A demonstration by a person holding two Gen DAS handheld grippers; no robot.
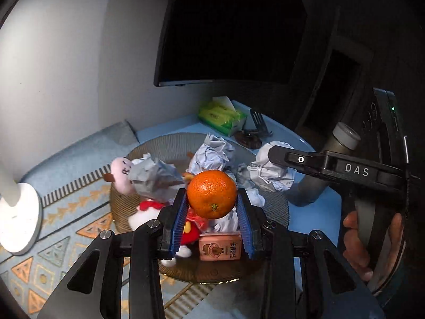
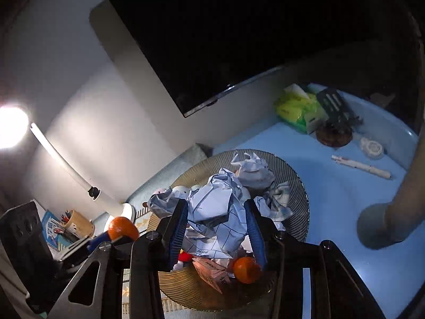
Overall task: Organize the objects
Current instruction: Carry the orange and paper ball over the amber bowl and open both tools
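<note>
My left gripper [image 1: 212, 204] is shut on an orange [image 1: 211, 194], held between its blue pads above a round ribbed plate [image 1: 148, 146]. The plate holds crumpled paper balls [image 1: 212, 154], plush toys [image 1: 122, 171] and a pink box [image 1: 220, 247]. My right gripper [image 2: 216, 220] is shut on a crumpled sheet of lined paper [image 2: 212, 207] over the same plate [image 2: 294, 183]. A second orange [image 2: 247, 269] lies on the plate beside the box [image 2: 209, 273]. In the right wrist view the left gripper [image 2: 111, 236] with its orange [image 2: 124, 227] shows at lower left.
A dark monitor [image 1: 231, 26] hangs behind the blue table. A green tissue pack [image 2: 294, 109], a black slotted stand [image 2: 334, 103], a tape roll [image 2: 372, 147] and a white pen [image 2: 361, 167] lie at the back right. A lamp base [image 1: 18, 218] stands left, a grey tube [image 2: 393, 212] right.
</note>
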